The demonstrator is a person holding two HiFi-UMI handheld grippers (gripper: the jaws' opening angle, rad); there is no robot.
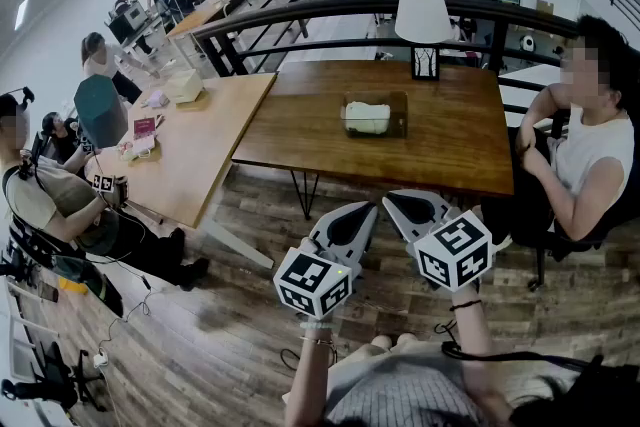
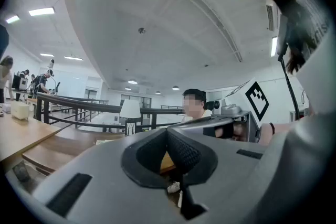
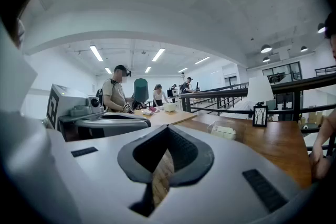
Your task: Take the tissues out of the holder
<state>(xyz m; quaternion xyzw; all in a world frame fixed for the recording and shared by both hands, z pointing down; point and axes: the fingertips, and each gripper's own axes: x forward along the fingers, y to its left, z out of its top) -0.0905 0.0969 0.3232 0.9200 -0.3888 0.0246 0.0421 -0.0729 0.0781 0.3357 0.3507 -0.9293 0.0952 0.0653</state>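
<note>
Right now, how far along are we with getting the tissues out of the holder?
Done: nothing yet. The tissues sit in the holder on the dark table.
In hand: nothing. The left gripper and right gripper are both shut and empty, held over the floor short of the table's near edge.
Left: the whole job, probably reach the holder, open a gripper, grip the tissues and pull them out.

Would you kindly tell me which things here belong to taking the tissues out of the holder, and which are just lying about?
For the job: tissues, holder, left tongs, right tongs (both shut, empty).
Just lying about: lamp, cream box on the light-wood table.
</note>
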